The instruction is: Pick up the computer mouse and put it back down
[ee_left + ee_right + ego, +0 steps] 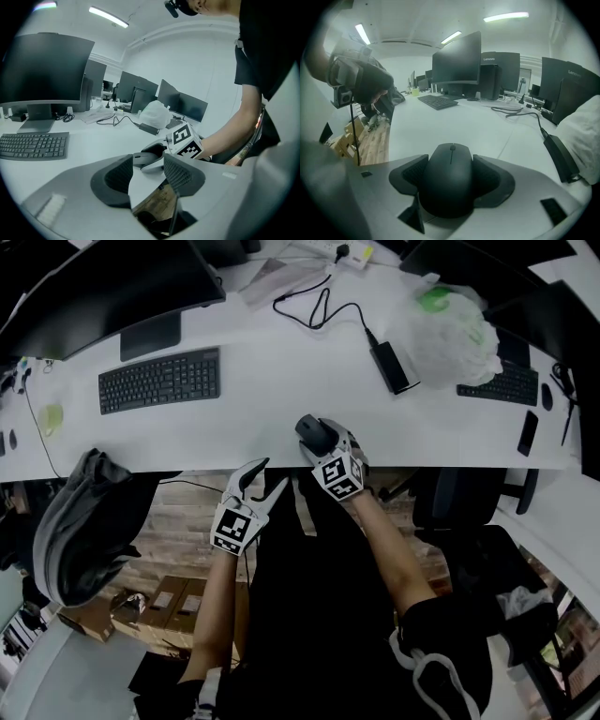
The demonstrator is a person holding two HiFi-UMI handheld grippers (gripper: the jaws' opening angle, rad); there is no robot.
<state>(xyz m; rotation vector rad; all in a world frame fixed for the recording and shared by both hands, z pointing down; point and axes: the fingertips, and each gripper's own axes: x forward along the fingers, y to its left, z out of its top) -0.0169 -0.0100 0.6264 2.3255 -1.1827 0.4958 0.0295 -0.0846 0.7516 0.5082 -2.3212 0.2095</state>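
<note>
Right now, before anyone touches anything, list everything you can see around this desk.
desk: one, white, across the view
mouse: one, black, desk's front edge
keyboards: two, black, desk's left and far right
monitors: at least two, black, desk's back
charger: one, black, with cable, centre-right
bag: one, white, beside charger
jacket: one, grey, lower left
boxes: at least two, brown, floor
left gripper: one, grey, open, empty, below desk edge
right gripper: one, grey, closed on mouse

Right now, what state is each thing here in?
Mouse, gripped, at the near edge of the desk.
Right hand-held gripper, shut on the mouse.
Left hand-held gripper, open, empty.
Monitor, screen dark.
</note>
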